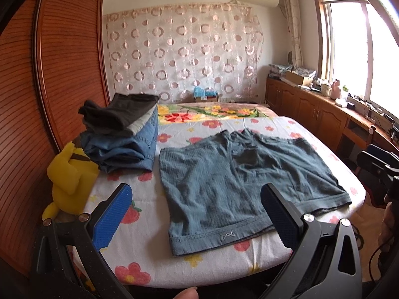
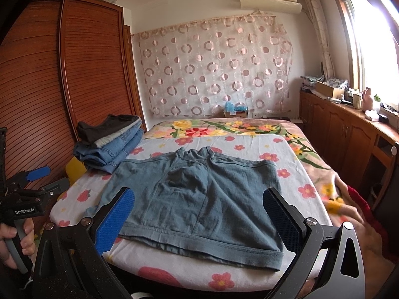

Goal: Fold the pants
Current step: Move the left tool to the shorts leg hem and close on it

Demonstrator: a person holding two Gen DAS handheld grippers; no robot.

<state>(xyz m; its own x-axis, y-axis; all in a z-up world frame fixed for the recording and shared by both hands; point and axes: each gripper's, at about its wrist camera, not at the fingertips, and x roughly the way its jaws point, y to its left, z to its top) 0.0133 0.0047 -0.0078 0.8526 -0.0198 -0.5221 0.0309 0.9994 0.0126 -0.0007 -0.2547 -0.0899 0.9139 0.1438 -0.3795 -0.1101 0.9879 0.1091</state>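
Observation:
A pair of blue-grey shorts (image 1: 239, 182) lies spread flat on the flowered board on the bed, waistband toward me; it also shows in the right wrist view (image 2: 199, 199). My left gripper (image 1: 197, 214) is open and empty, hovering above the near left part of the shorts. My right gripper (image 2: 199, 219) is open and empty, hovering above the near edge of the shorts. The left gripper also shows at the left edge of the right wrist view (image 2: 32, 182), held in a hand.
A stack of folded jeans and dark clothes (image 1: 122, 134) sits at the board's far left corner. A yellow plush toy (image 1: 69, 177) lies beside it. A wooden wardrobe (image 2: 49, 87) stands on the left, low cabinets (image 2: 349, 134) on the right.

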